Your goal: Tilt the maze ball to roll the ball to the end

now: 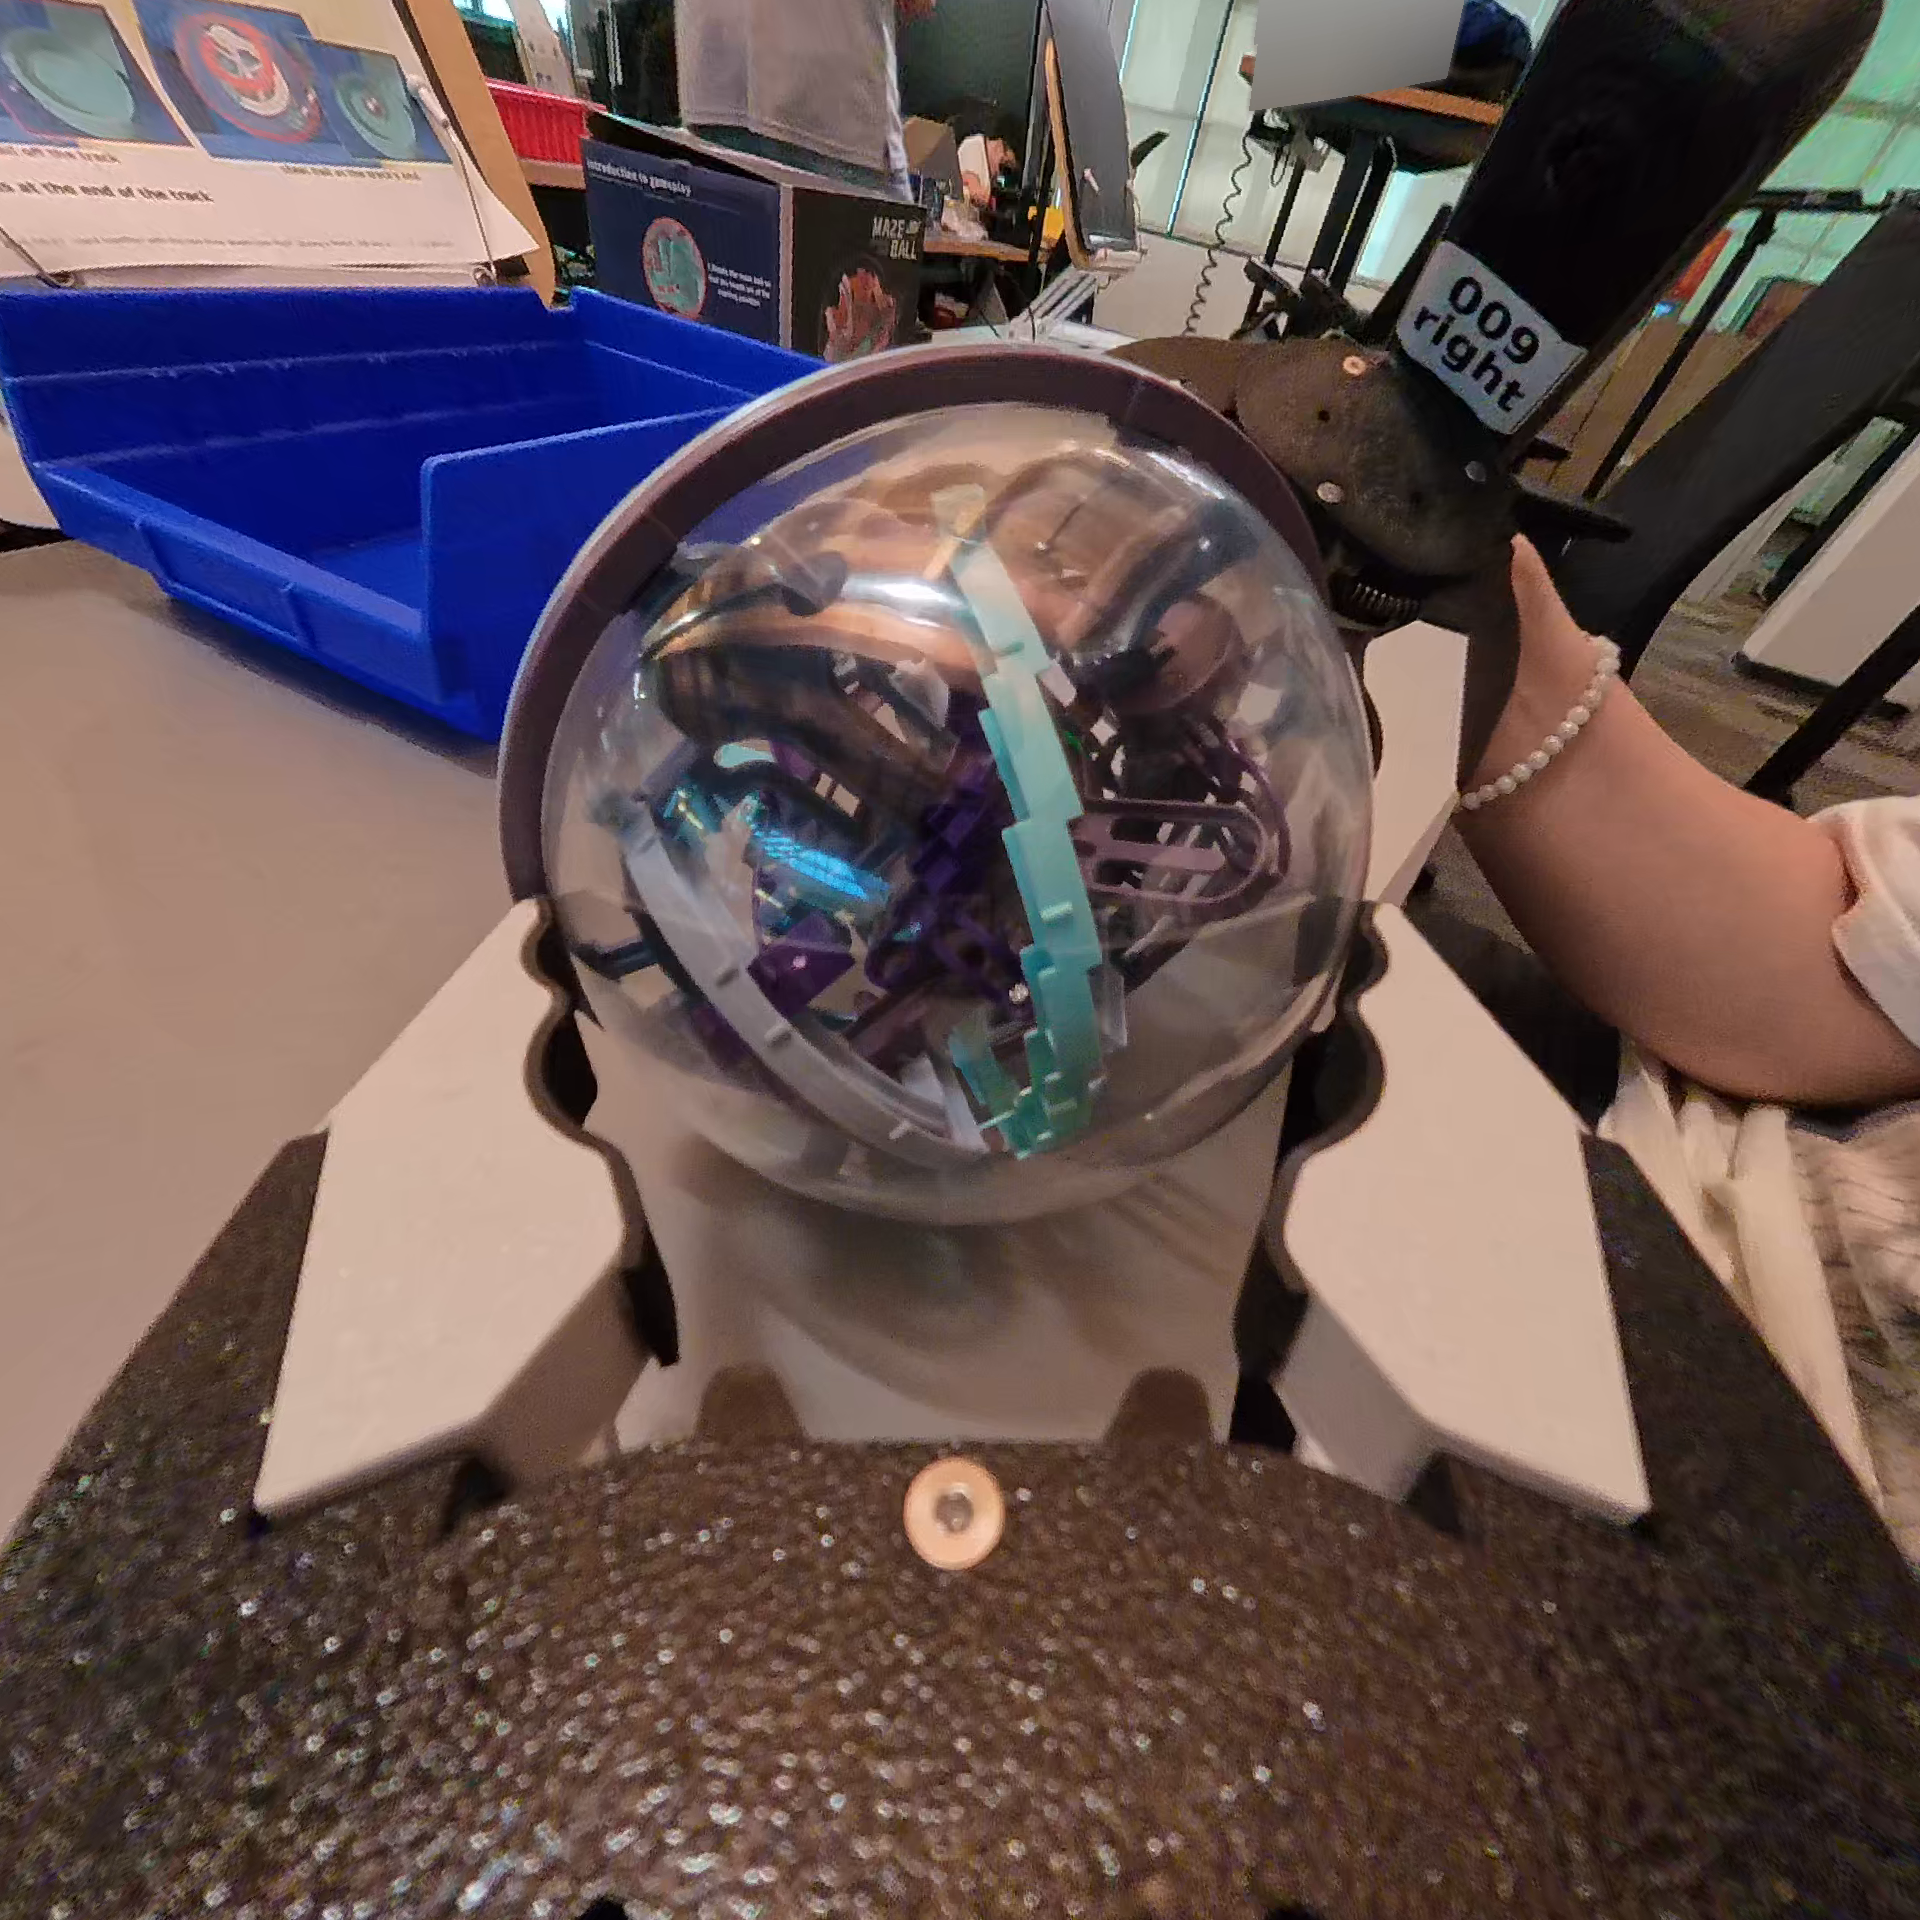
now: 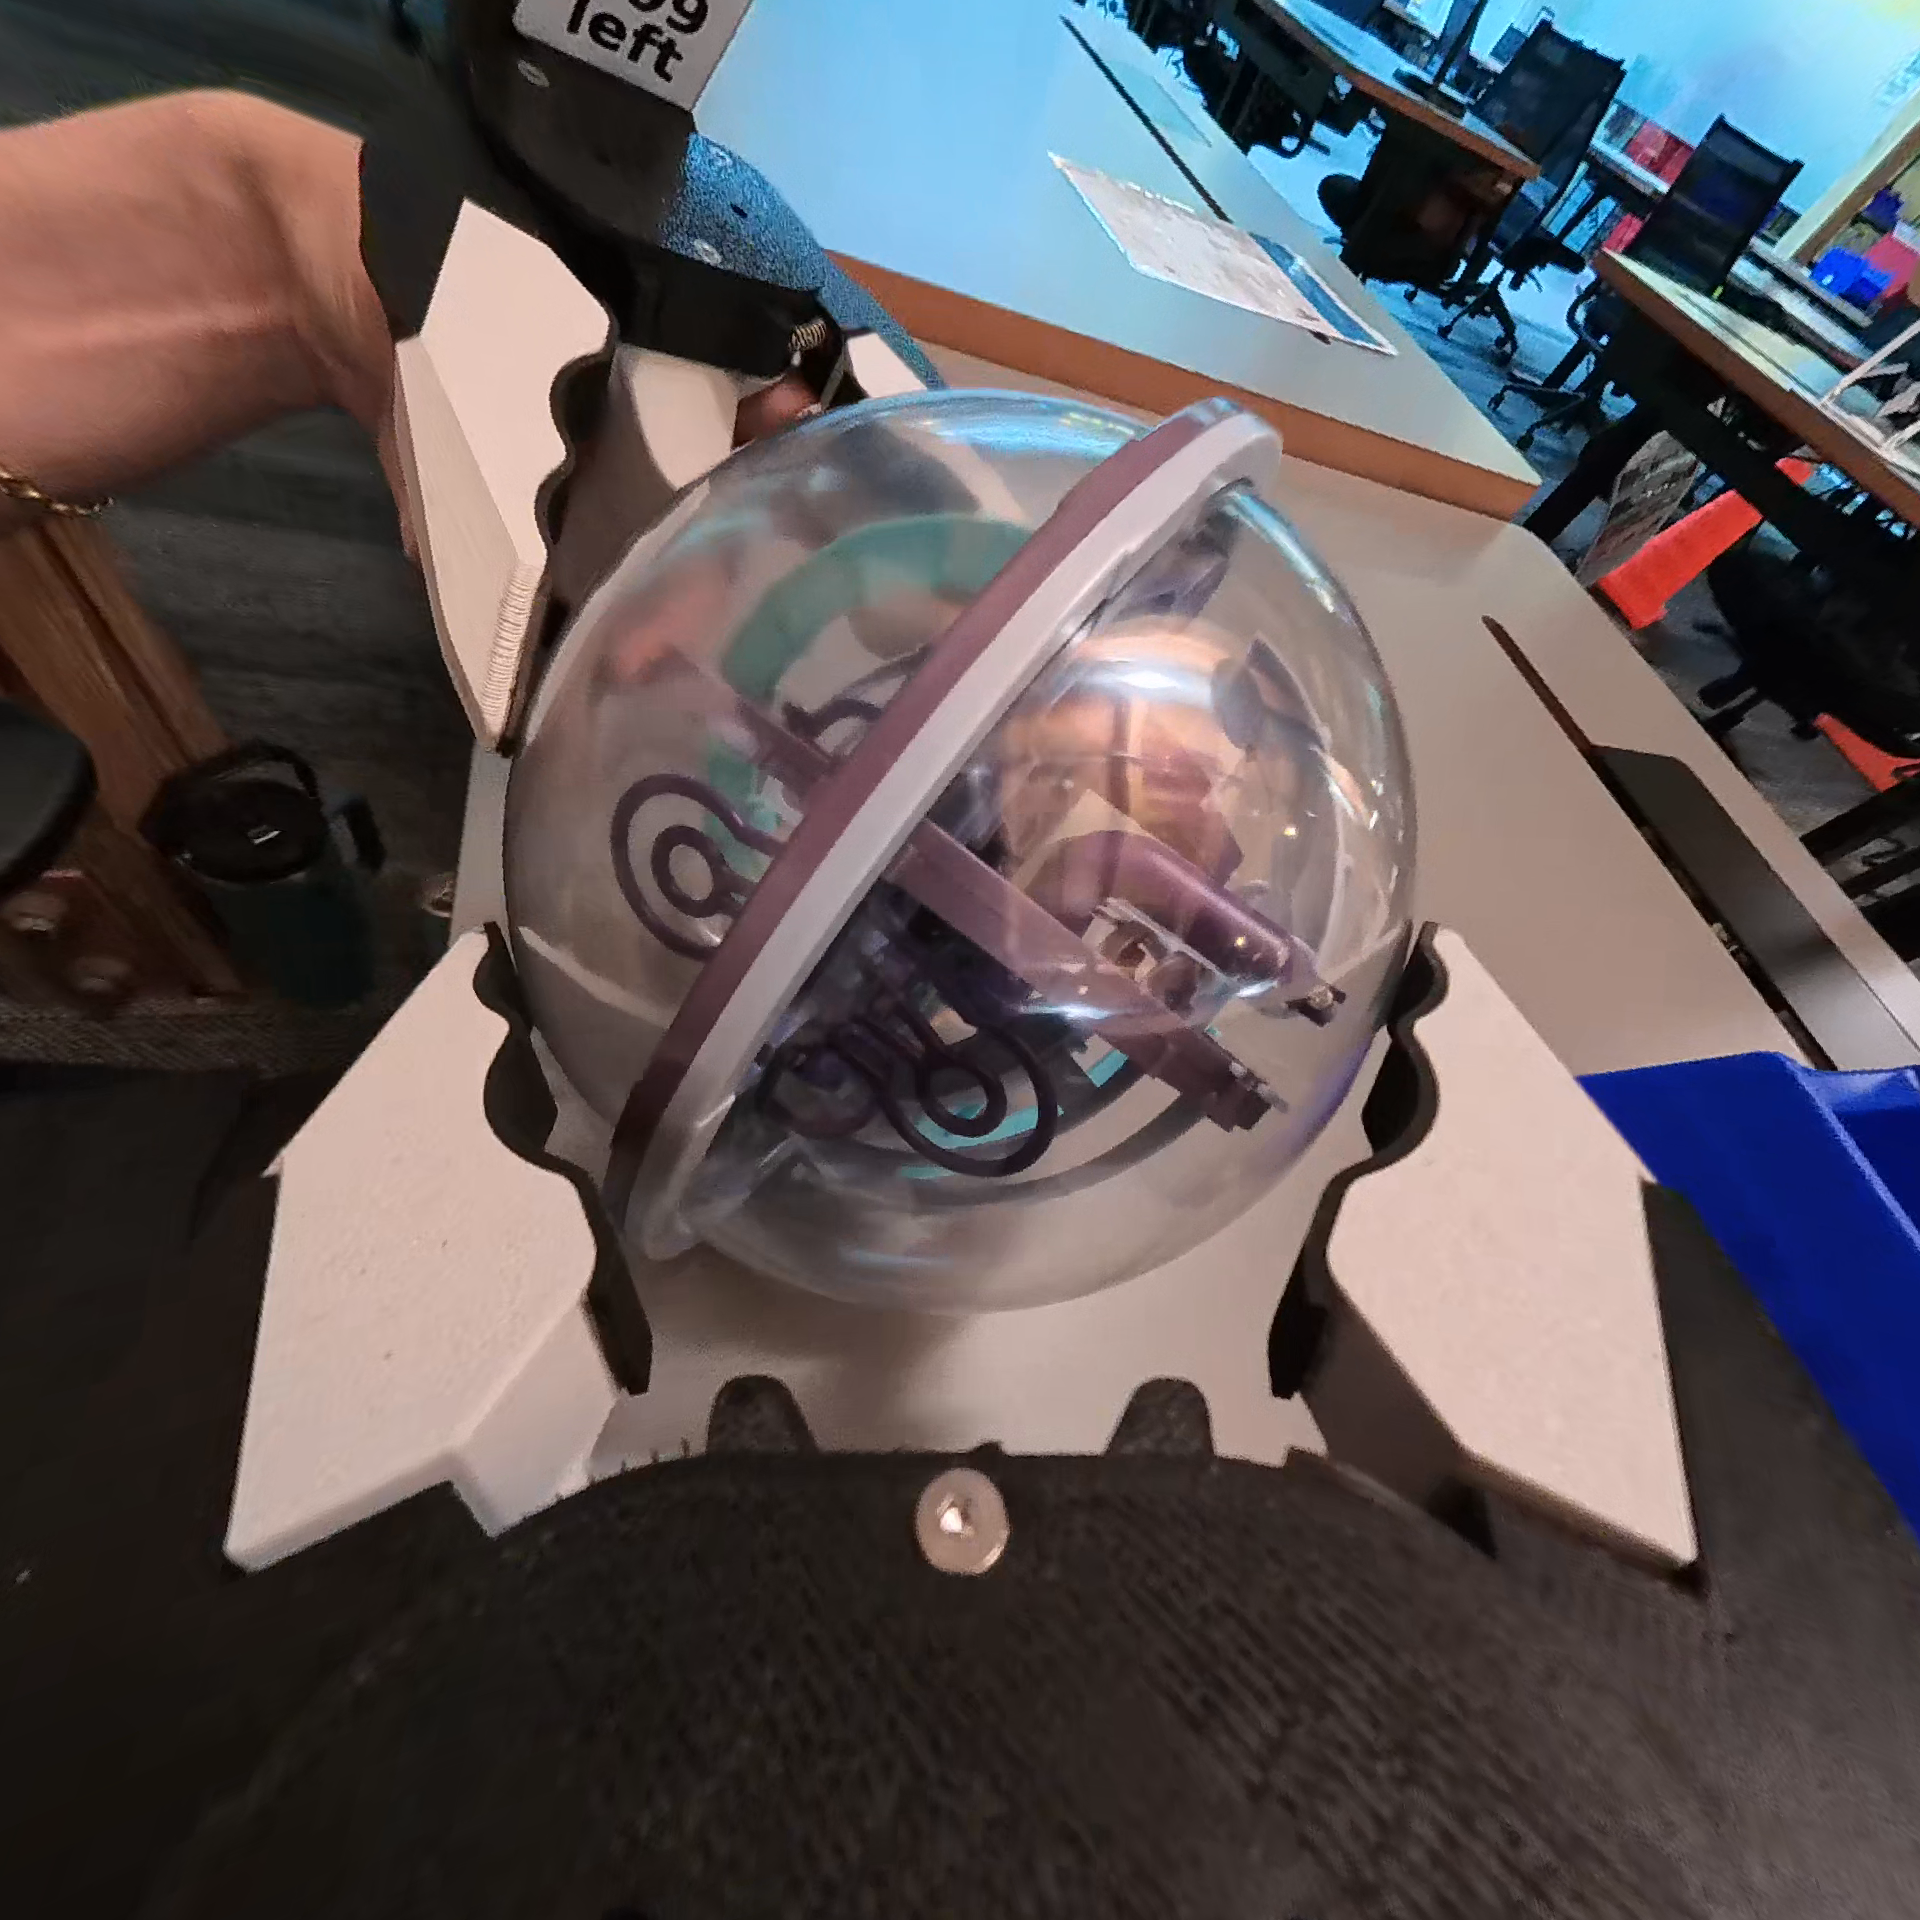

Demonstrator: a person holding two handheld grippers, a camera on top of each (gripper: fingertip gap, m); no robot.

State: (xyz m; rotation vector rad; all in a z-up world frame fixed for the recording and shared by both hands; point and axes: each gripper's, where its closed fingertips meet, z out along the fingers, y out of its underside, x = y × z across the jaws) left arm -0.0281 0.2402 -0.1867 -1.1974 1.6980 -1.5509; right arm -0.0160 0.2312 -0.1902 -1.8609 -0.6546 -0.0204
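Note:
The maze ball (image 1: 935,790) is a clear sphere with a purple equator ring and teal, purple and brown tracks inside. In the left wrist view it fills the middle, and my left gripper (image 1: 945,987) is shut on it, with both fingertips (image 1: 540,997) pressed against its lower sides. My right gripper (image 1: 1382,468) clamps its far upper right. In the right wrist view the maze ball (image 2: 1091,727) sits tilted, ring running diagonally, and my right gripper (image 2: 961,997) is shut on it with fingertips (image 2: 1418,997) on both sides. My left gripper (image 2: 582,436) holds its upper left.
A blue bin (image 1: 312,468) stands on the grey table (image 1: 156,831) at the left, and shows in the right wrist view (image 2: 1766,1195) at the right. The toy's box (image 1: 748,249) and an instruction sheet (image 1: 208,125) stand behind. An orange cone (image 2: 1683,551) is on the floor.

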